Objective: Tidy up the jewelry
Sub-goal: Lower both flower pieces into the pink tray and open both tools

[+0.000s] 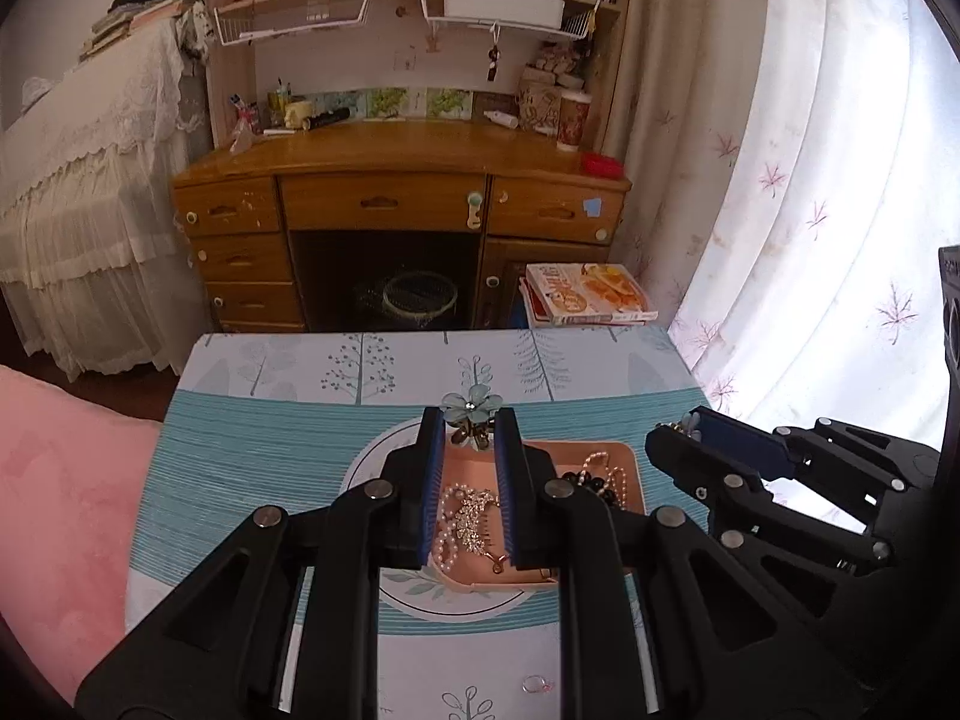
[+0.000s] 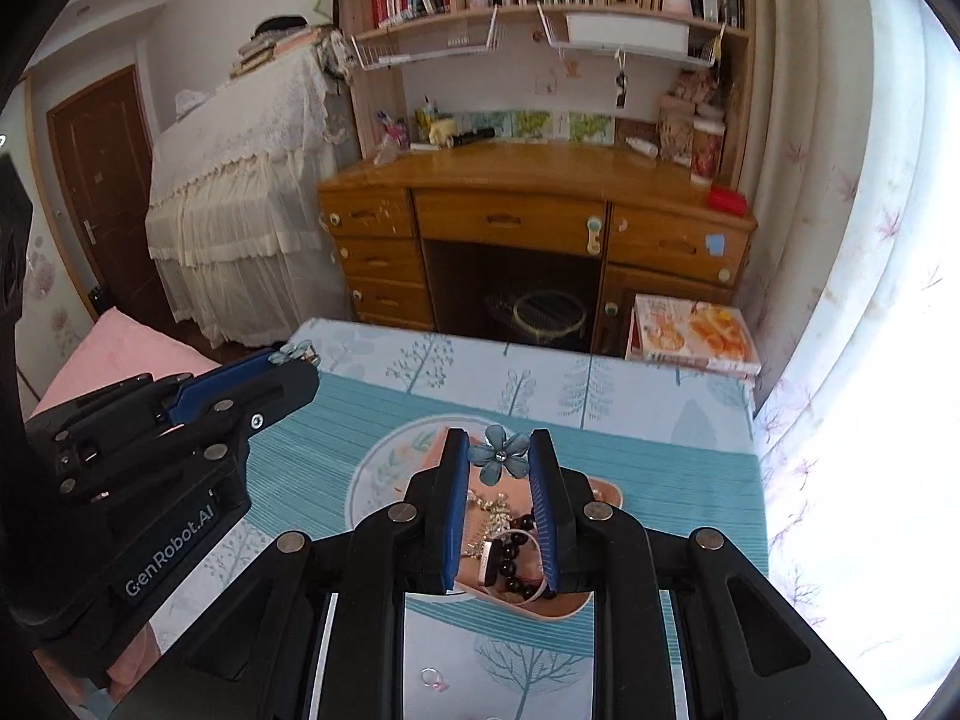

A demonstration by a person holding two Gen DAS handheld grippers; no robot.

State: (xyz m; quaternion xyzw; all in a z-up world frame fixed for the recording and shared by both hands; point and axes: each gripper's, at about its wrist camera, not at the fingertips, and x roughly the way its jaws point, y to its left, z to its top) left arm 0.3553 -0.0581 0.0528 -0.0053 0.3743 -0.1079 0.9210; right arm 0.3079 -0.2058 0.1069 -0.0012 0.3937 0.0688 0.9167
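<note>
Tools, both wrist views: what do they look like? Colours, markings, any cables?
Both match: matte black linkage arms with round silver pivot pins and blue ribbed pads on two straight fingers. The left tool carries white "GenRobot.AI" lettering on its body; the right tool shows none. No cables or sleeves visible.

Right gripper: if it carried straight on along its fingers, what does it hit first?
Probably the tablecloth just past the pink tray; depth is unclear. The right gripper is shut on a blue flower.
</note>
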